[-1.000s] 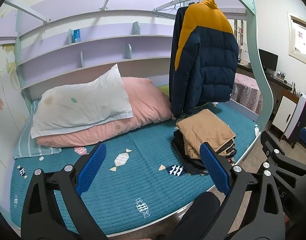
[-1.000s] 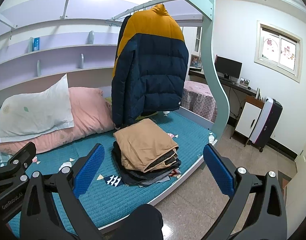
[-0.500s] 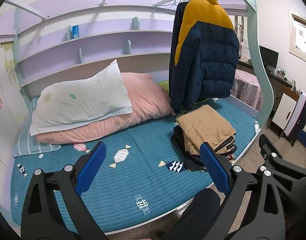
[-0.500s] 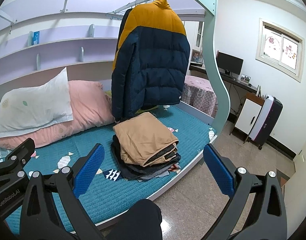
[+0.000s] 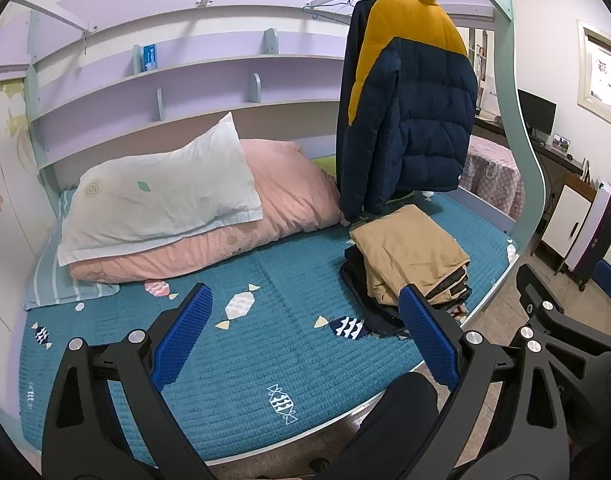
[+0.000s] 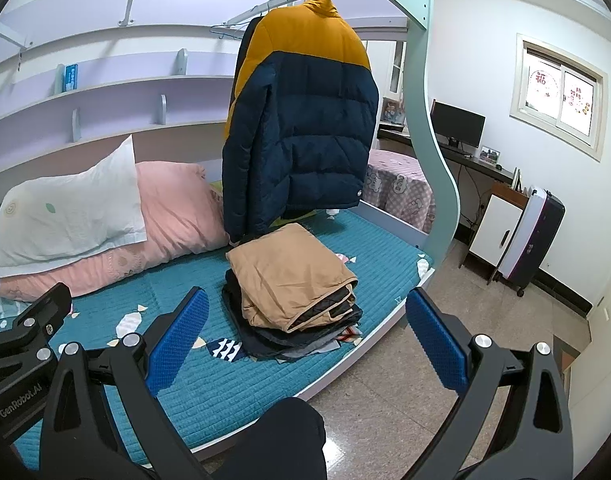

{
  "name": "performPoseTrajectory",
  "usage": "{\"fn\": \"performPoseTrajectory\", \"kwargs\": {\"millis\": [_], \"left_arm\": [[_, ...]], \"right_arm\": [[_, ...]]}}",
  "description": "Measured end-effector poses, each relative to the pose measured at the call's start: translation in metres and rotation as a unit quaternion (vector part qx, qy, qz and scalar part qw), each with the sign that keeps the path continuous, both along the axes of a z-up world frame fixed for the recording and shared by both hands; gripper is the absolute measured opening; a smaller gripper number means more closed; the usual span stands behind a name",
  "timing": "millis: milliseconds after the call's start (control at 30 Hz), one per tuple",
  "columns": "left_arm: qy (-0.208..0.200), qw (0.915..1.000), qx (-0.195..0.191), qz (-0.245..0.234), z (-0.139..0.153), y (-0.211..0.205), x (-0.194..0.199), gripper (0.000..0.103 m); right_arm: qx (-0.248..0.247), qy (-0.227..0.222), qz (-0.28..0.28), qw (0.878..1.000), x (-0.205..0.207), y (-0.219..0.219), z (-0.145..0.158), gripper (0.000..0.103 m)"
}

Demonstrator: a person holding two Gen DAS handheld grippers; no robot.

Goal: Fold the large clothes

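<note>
Both views have crept slightly closer to the bed (image 5: pixel 233 364). My left gripper (image 5: pixel 305 336) and right gripper (image 6: pixel 305 340) hang spread apart, empty. The jacket (image 6: pixel 305 120) hangs over the bed's right end, above the folded pile (image 6: pixel 289 280); probably next.

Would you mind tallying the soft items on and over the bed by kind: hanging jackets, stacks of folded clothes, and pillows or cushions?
Hanging jackets: 1, the navy and yellow puffer jacket
Stacks of folded clothes: 1, the pile topped by a tan garment
Pillows or cushions: 2, the white pillow on the pink cushion
Total: 4
</note>
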State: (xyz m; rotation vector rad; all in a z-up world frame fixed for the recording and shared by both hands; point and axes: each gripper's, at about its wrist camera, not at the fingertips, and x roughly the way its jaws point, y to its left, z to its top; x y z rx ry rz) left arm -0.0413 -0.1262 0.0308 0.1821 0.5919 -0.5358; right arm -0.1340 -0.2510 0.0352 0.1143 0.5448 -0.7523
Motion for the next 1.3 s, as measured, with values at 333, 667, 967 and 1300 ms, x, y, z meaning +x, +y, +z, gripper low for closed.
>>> {"fn": "performPoseTrajectory", "kwargs": {"millis": [333,667,967,1300], "left_arm": [[0.001,1.0,0.0,-0.002,-0.0006,-0.0005,0.0002,0.095],[0.001,0.9999,0.005,-0.01,-0.0027,-0.0031,-0.0031,0.095],[-0.005,0.9999,0.011,-0.01,-0.004,-0.0037,-0.006,0.095],[0.003,0.9998,0.013,-0.015,-0.007,-0.0022,-0.0058,0.095]], "right_arm": [[0.005,0.0,0.0,1.0,-0.0033,-0.0018,-0.0004,0.096],[0.005,0.002,-0.004,1.0,-0.0069,-0.0024,-0.0034,0.096],[0.006,0.003,-0.005,1.0,-0.0078,-0.0032,-0.0047,0.096],[0.008,0.002,-0.005,1.0,-0.0099,-0.0047,-0.0064,0.096]]}}
